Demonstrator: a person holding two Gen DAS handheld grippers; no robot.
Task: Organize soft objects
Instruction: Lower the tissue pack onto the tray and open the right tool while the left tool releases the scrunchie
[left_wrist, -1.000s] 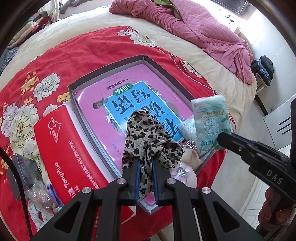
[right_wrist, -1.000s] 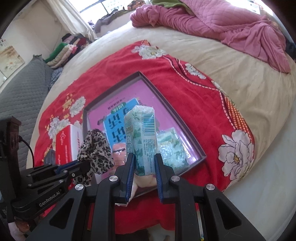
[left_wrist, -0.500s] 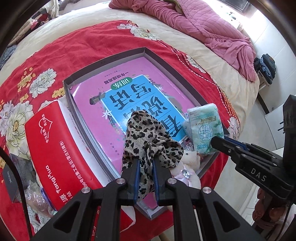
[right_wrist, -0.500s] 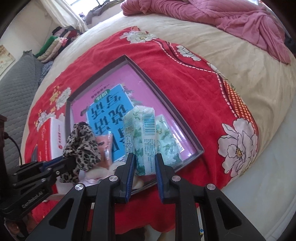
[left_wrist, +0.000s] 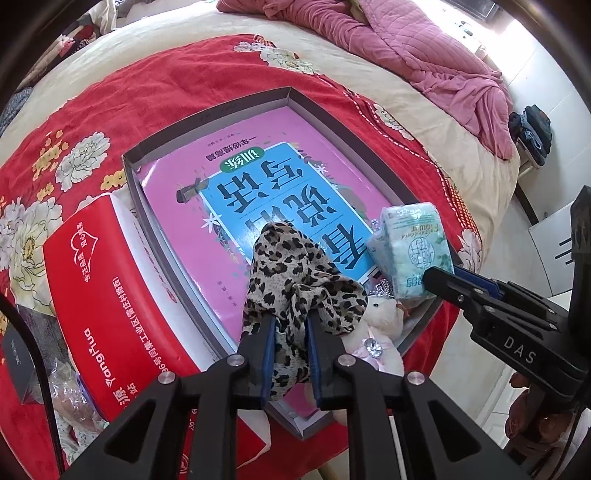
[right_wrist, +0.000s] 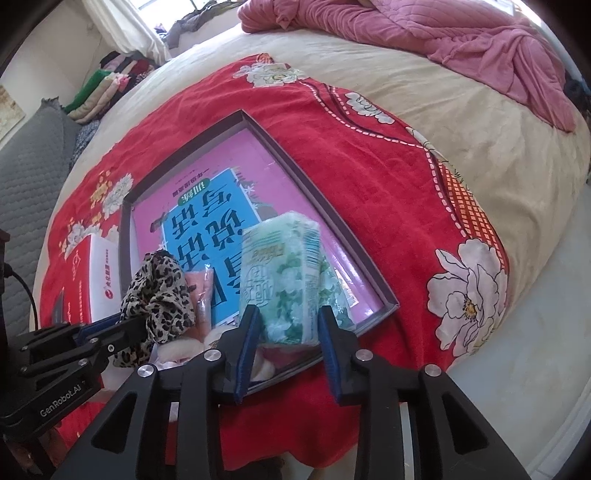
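- The bed (right_wrist: 424, 96) lies ahead of and below both of your hand-held grippers, with a pink quilt (left_wrist: 424, 55) crumpled at its far end.
- A red flowered blanket (right_wrist: 369, 155) covers the near part of the bed, under everything you work on.
- The shallow grey box (left_wrist: 207, 114) sits on the blanket directly in front of both grippers; a pink and blue book (left_wrist: 258, 184) lies flat on its floor.
- A red tissue box (left_wrist: 110, 295) stands just outside the grey box, to the left of your left hand-held gripper (left_wrist: 290, 332).
- Your left hand-held gripper pinches the leopard-print cloth (left_wrist: 291, 273); the cloth bunches up above the fingertips, over the near part of the grey box. Its jaws have just been opening a little, but the pads still press on the cloth.
- Your right hand-held gripper (right_wrist: 290, 325) has the green tissue pack (right_wrist: 284, 273) between its fingers at the near right corner of the grey box. Its jaws have just been opening, and a gap shows beside the pack at each pad.
- A small white plush toy (left_wrist: 380, 321) lies in the box between the two grippers, just beside the cloth.
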